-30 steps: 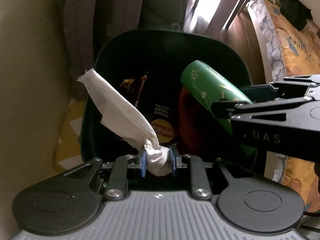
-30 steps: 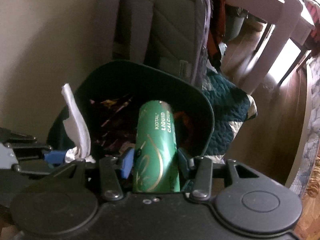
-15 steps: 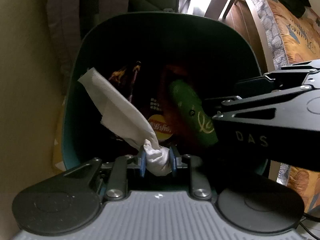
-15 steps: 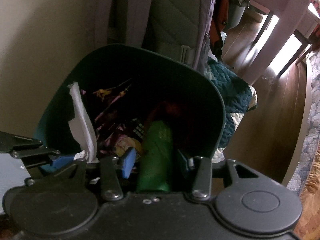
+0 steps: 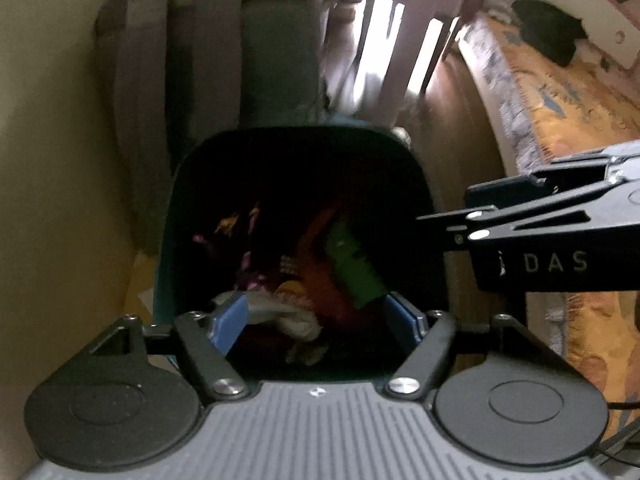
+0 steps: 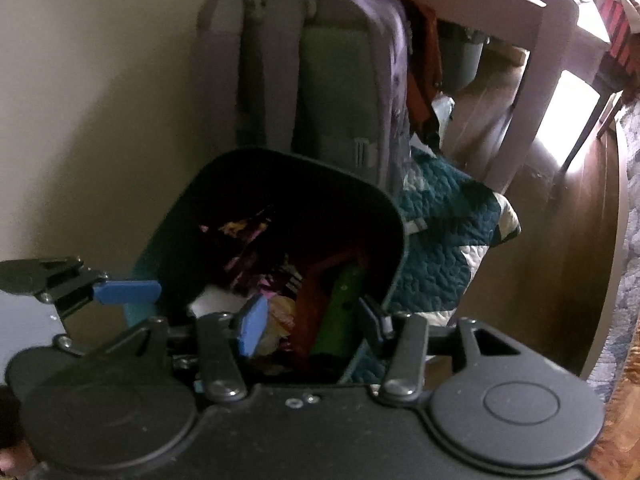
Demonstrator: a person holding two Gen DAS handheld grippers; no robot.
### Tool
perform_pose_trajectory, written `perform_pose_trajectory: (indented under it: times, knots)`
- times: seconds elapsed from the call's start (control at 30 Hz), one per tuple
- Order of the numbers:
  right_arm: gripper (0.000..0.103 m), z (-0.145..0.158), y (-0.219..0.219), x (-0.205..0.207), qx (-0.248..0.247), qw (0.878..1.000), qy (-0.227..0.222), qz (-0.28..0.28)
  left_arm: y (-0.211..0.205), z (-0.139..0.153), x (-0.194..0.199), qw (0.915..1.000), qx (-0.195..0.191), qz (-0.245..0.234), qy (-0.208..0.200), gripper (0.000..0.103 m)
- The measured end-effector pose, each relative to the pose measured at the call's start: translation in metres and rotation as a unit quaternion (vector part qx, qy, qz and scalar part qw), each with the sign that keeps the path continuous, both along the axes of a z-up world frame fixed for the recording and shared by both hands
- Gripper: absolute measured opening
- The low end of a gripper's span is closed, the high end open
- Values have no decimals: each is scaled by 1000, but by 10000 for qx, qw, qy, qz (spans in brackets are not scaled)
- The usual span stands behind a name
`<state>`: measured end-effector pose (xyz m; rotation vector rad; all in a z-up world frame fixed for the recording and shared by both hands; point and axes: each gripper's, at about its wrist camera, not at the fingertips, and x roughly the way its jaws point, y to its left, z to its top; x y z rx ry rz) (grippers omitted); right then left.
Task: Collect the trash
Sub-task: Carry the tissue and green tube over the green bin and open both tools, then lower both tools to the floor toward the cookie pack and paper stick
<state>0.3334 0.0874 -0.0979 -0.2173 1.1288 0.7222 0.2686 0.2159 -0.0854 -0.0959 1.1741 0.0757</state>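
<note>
A dark green trash bin stands against the wall below both grippers. Inside lie a green bottle, a crumpled white tissue and colourful wrappers. My left gripper is open and empty above the bin's near rim. My right gripper is open and empty over the bin; it also shows from the side in the left wrist view.
A grey backpack leans on the cream wall behind the bin. A teal quilted blanket lies right of the bin on the wooden floor. A pale table's legs stand behind. A patterned bedspread is at far right.
Both grippers opened. The tissue dropped from my left gripper into the bin and the green bottle fell from my right gripper. Both grippers rose away from the bin.
</note>
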Motion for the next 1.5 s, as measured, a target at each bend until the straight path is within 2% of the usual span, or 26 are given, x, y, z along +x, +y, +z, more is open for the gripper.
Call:
perform_pose_trajectory:
  times: [0.17,0.4,0.57,0.77,0.87,1.03,1.13,1.23,1.33,1.5]
  knots:
    - [51,27,-45,-6,395,9992,0,-113,-24,35,-4,9997,-56,60,-236,83]
    - [53,51,-112,-15,748,9965,-28,-384,-61,68,-1,9986,-168,190,-465,83]
    - [55,57,-162,-22,890,9949,-82,-463,-95,78,7,9981,-147,259,-540,83]
    - [58,52,-222,-21,864,9949,-230,-466,-153,68,14,9978,328,64,-569,83]
    - [59,39,-251,-16,781,9956,-233,-459,-187,48,22,9984,328,-68,-452,83]
    - [60,-2,-290,-12,417,9982,-182,-399,-228,-3,40,9998,88,66,-146,83]
    - [60,-37,-309,-12,164,9992,-55,-361,-250,-41,49,9999,152,26,42,83]
    - [60,-75,-324,-12,-48,9995,62,-303,-271,-83,55,9995,58,-91,286,83]
    - [60,-116,-332,-8,-185,9992,218,-289,-285,-123,60,9988,-22,-155,466,83]
    - [60,-191,-336,-6,-402,9983,398,-154,-299,-202,74,9964,76,-218,817,83]
